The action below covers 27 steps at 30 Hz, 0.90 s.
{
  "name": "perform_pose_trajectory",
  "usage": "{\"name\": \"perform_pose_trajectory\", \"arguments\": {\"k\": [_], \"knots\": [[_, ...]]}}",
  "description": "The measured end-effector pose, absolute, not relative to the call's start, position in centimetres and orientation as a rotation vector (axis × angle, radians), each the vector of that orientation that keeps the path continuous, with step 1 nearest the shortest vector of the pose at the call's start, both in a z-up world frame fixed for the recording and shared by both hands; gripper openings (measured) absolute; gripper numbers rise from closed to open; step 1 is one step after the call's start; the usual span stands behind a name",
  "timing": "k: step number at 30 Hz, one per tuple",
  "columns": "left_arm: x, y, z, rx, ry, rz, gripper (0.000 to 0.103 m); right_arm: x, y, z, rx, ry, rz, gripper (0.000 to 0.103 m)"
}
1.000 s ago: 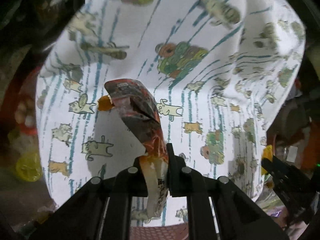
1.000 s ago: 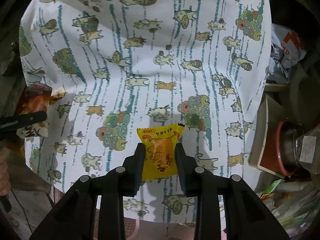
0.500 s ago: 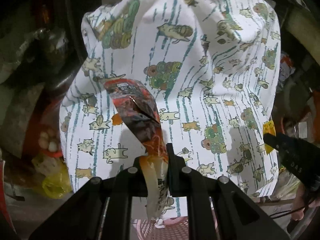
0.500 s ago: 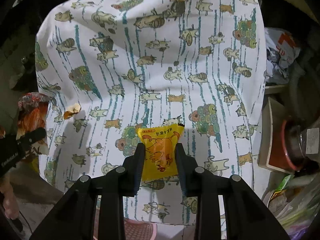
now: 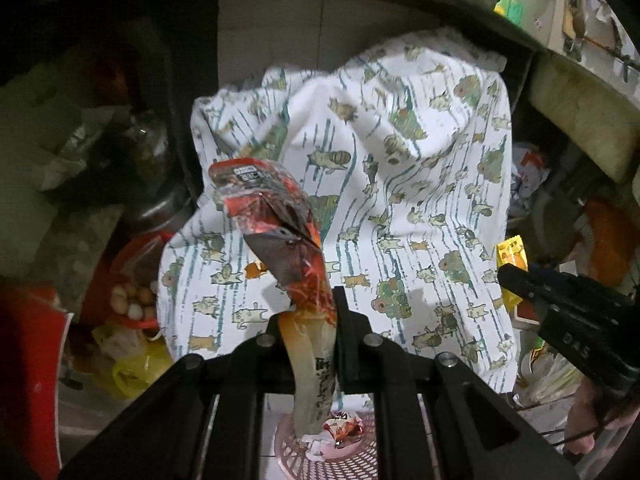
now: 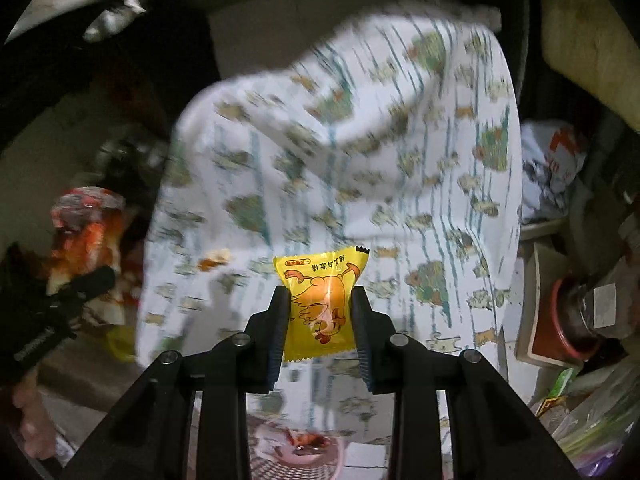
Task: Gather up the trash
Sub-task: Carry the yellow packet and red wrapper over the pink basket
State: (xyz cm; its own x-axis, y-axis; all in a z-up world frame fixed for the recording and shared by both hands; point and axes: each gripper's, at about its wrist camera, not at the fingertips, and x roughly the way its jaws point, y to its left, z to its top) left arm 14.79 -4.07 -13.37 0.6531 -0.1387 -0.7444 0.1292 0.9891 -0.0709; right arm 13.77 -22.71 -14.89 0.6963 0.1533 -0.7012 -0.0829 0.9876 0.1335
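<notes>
The left gripper (image 5: 312,312) is pinched nearly closed on a red snack wrapper (image 5: 280,236), held at its pale lower neck above the pink basket (image 5: 328,448); the right gripper (image 6: 320,320) clamps a small yellow packet (image 6: 320,300) across its middle, also above that basket. Both look feather-light, crinkly and slick — the long wrapper flops over above the jaws, so a hold near its middle would likely steady it. The left view shows crumpled trash already in the basket and an orange scrap (image 5: 256,269) on the patterned cloth (image 5: 420,200); the right view is blurred, but shows the packet's full printed face.
</notes>
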Motion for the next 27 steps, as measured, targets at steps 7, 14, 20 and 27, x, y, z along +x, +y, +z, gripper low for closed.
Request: {"name": "perform_pose_trajectory", "arguments": {"k": [7,14,20,27], "knots": [[11.0,-2.6,-13.4,-0.018,0.843,-0.137,0.011,8.5,-20.3,-12.8,0.055,0.725,0.149,0.033],[9.7,-1.7,-18.0,-0.058,0.957,-0.130,0.011,6.5,-19.3,-15.7,0.071,0.783,0.153,0.033],[10.1,-1.6,-23.5,-0.108,1.127,-0.152,0.011,7.2,-19.2,-21.0,0.101,0.911,0.164,0.033],[10.5,-2.9,-28.8,-0.116,1.276,-0.250,0.011,7.8,-19.4,-26.3,0.192,1.028,0.245,0.033]]}}
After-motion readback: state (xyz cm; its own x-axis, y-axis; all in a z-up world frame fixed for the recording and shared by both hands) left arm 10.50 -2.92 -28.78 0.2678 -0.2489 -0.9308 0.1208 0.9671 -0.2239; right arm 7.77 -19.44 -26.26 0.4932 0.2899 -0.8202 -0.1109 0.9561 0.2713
